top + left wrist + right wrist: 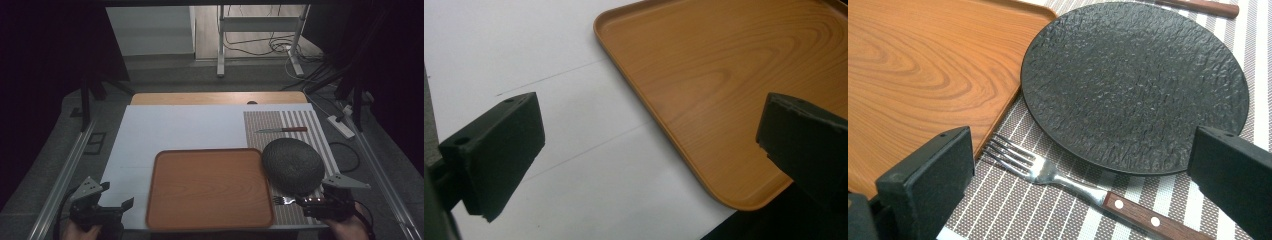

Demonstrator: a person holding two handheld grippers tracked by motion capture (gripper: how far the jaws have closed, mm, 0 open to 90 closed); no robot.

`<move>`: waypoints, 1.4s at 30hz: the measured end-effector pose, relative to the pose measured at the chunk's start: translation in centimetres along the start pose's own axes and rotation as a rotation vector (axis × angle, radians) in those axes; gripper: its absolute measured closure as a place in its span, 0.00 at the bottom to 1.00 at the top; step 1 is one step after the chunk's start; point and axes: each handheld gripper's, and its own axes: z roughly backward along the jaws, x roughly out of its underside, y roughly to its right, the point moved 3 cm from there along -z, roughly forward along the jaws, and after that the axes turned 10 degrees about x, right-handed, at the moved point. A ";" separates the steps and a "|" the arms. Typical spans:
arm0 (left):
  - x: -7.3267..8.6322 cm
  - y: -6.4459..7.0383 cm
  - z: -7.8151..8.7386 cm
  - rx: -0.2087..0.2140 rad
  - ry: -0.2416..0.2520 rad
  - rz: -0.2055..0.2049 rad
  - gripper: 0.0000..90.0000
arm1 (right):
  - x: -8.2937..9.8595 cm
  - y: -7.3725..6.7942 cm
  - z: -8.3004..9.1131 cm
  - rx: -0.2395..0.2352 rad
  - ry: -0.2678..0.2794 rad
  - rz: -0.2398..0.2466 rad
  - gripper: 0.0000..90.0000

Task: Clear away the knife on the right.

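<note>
Fork lies on the striped placemat, between the wooden tray and the near edge of the black plate, its tines pointing toward the tray. It looks thin, stiff and light, with smooth metal that can slip, so the wooden handle with its two rivets seems the better place to take it. The right gripper hovers just above the fork, jaws wide apart and holding nothing. The left gripper is also spread open, empty, beside the tray's near corner. A knife rests farther away on the placemat.

Dim room, grey floor, metal stand, loose cables
</note>
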 end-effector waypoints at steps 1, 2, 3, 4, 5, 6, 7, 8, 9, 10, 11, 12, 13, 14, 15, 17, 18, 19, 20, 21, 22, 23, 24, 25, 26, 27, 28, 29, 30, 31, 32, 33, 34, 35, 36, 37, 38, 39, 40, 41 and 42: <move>0.0 0.0 0.0 0.000 0.002 0.003 0.00 | 0.0 -0.1 0.0 -0.002 0.000 0.004 0.00; 0.0 0.0 0.1 0.001 0.004 0.005 0.00 | 0.0 -0.1 0.0 -0.005 -0.003 0.010 0.00; 0.1 0.0 0.1 0.003 0.005 0.007 0.00 | -0.1 -0.2 -0.1 -0.006 -0.006 0.024 0.00; 0.1 -0.1 0.1 0.006 0.006 0.009 0.00 | -0.1 -0.3 -0.1 -0.007 -0.009 0.026 0.00; 0.0 -0.1 0.1 0.006 0.005 0.009 0.00 | -0.1 -0.3 -0.1 -0.007 -0.009 0.026 0.00; 0.0 -0.1 0.1 0.007 0.004 0.009 0.00 | -0.1 -0.3 -0.2 -0.010 -0.010 0.026 0.00; 0.1 -0.1 0.1 0.007 0.003 0.008 0.00 | -0.1 -0.3 -0.2 -0.018 -0.016 0.024 0.00; 0.1 -0.1 0.1 0.009 0.004 0.008 0.00 | -0.1 -0.3 -0.2 -0.018 -0.016 0.024 0.00; 0.1 -0.1 0.1 0.009 0.004 0.008 0.00 | -0.1 -0.3 -0.2 -0.017 -0.018 0.025 0.00; 0.1 -0.1 0.1 0.011 0.004 0.009 0.00 | -0.1 -0.3 -0.2 -0.017 -0.018 0.025 0.00; 0.1 -0.1 0.1 0.013 0.004 0.011 0.00 | -0.1 -0.3 -0.2 -0.020 -0.021 0.028 0.00; 0.1 -0.1 0.1 0.014 0.004 0.012 0.00 | -0.1 -0.3 -0.3 -0.020 -0.023 0.033 0.00; 0.1 -0.1 0.1 0.015 0.004 0.013 0.00 | -0.1 -0.3 -0.3 -0.023 -0.025 0.034 0.00; 0.1 -0.1 0.1 0.016 0.005 0.013 0.00 | -0.1 -0.4 -0.3 -0.025 -0.025 0.036 0.00; 0.1 -0.1 0.1 0.016 0.004 0.014 0.00 | -0.1 -0.4 -0.3 -0.027 -0.025 0.038 0.00; 0.0 -0.1 0.0 0.017 0.001 0.013 0.00 | -0.1 -0.4 -0.3 -0.030 -0.028 0.040 0.00; 0.0 -0.1 0.0 0.017 0.000 0.012 0.00 | -0.1 -0.4 -0.3 -0.030 -0.028 0.040 0.00; 0.0 -0.1 0.0 0.017 0.000 0.011 0.00 | -0.1 -0.4 -0.4 -0.031 -0.030 0.043 0.00; 0.0 -0.1 0.0 0.017 -0.001 0.011 0.00 | -0.1 -0.4 -0.4 -0.031 -0.030 0.043 0.00; 0.0 -0.1 0.0 0.017 -0.001 0.011 0.00 | -0.1 -0.4 -0.4 -0.032 -0.031 0.044 0.00; 0.0 -0.1 0.0 0.018 0.000 0.012 0.00 | -0.1 -0.4 -0.4 -0.032 -0.031 0.045 0.00; 0.0 -0.1 0.0 0.019 0.001 0.013 0.00 | -0.1 -0.4 -0.4 -0.031 -0.031 0.045 0.00; 0.0 -0.1 0.0 0.019 0.002 0.014 0.00 | -0.1 -0.4 -0.4 -0.032 -0.032 0.045 0.00; 0.0 -0.1 0.0 0.019 0.002 0.014 0.00 | -0.1 -0.4 -0.4 -0.032 -0.032 0.045 0.00; 0.0 -0.1 0.1 0.019 0.001 0.014 0.00 | -0.1 -0.4 -0.3 -0.035 -0.029 0.039 0.00; 0.0 -0.1 0.1 0.019 0.001 0.014 0.00 | -0.1 -0.4 -0.3 -0.035 -0.029 0.039 0.00; 0.0 -0.2 0.1 0.019 0.001 0.014 0.00 | -0.1 -0.4 -0.3 -0.035 -0.028 0.037 0.00; 0.1 -0.2 0.1 0.019 0.001 0.015 0.00 | -0.1 -0.3 -0.3 -0.034 -0.024 0.035 0.00; 0.1 -0.2 0.1 0.019 0.003 0.015 0.00 | -0.2 -0.3 -0.3 -0.032 -0.014 0.037 0.00; 0.1 -0.2 0.1 0.019 0.004 0.016 0.00 | -0.3 -0.3 -0.2 -0.030 -0.004 0.037 0.00; 0.1 -0.2 0.1 0.019 0.005 0.017 0.00 | -0.4 -0.2 -0.2 -0.026 0.002 0.036 0.00; 0.1 -0.2 0.1 0.020 0.005 0.018 0.00 | -0.4 -0.2 -0.2 -0.024 0.007 0.037 0.00; 0.1 -0.2 0.1 0.020 0.005 0.018 0.00 | -0.5 -0.2 -0.2 -0.023 0.008 0.041 0.00; 0.1 -0.2 0.1 0.020 0.005 0.018 0.00 | -0.5 -0.2 -0.2 -0.023 0.008 0.043 0.00; 0.1 -0.2 0.1 0.020 0.004 0.017 0.00 | -0.5 -0.2 -0.2 -0.023 0.007 0.046 0.00; 0.1 -0.2 0.1 0.020 0.002 0.018 0.00 | -0.5 -0.2 -0.3 -0.024 0.006 0.048 0.00; 0.1 -0.2 0.1 0.020 0.002 0.018 0.00 | -0.5 -0.1 -0.4 -0.030 0.004 0.050 0.00; 0.1 -0.2 0.1 0.019 0.004 0.018 0.00 | -0.5 -0.1 -0.4 -0.035 0.002 0.051 0.00; 0.1 -0.2 0.1 0.020 0.004 0.019 0.00 | -0.5 -0.1 -0.4 -0.035 0.002 0.051 0.00; 0.1 -0.2 0.1 0.020 0.004 0.020 0.00 | -0.5 -0.1 -0.4 -0.038 0.002 0.051 0.00; 0.1 -0.2 0.1 0.020 0.004 0.021 0.00 | -0.5 -0.1 -0.4 -0.039 0.000 0.052 0.00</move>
